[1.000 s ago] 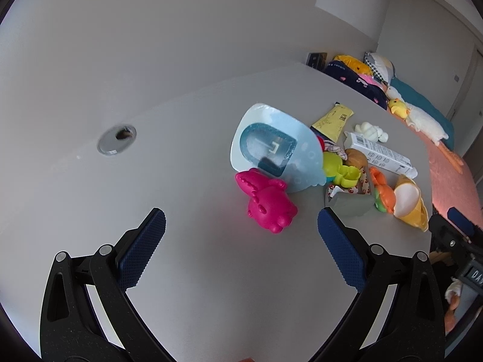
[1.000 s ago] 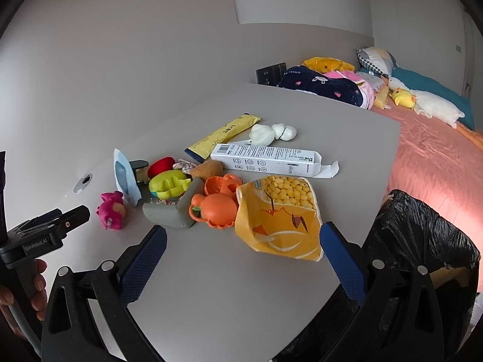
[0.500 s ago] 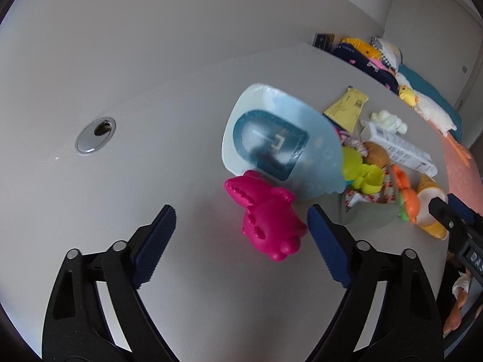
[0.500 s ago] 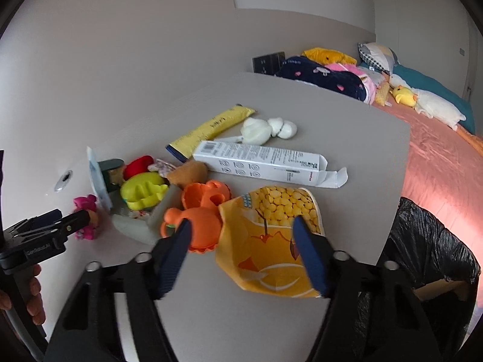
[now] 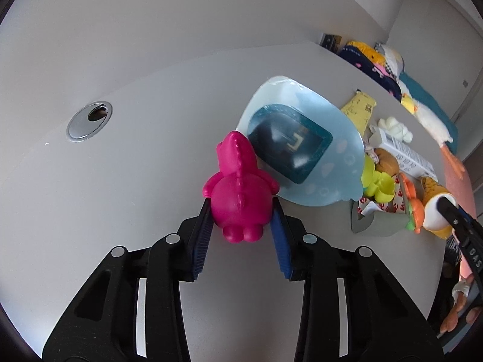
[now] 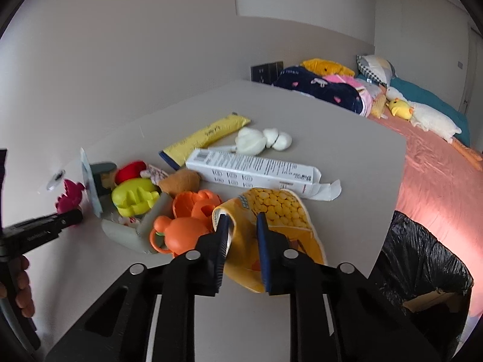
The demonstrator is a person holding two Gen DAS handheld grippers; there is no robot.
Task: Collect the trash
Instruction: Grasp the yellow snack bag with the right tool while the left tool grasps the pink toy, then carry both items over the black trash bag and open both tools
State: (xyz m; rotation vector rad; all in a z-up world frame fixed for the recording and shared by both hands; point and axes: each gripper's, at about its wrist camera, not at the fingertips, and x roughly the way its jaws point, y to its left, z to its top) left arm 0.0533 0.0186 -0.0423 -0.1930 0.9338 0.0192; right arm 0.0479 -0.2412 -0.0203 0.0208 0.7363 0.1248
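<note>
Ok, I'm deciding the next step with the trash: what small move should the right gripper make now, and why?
Probably lift the yellow snack bag off the table and carry it right toward the black trash bag. The right gripper has just closed on the bag's near edge, and the open trash bag sits just past the table's right edge.

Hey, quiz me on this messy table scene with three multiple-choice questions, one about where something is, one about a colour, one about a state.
1. Where is the black-lined trash bin?
A. beside the table's edge
B. on the table
C. on the bed

2. What colour is the plastic dinosaur toy?
A. green
B. magenta
C. white

3. What is the right gripper doing?
A. hanging open
B. pinching the yellow corn snack bag
C. holding a box

Answers: 1 A, it sits below the table corner; 2 B, bright pink body; 3 B, the pads clamp the bag's edge.
</note>
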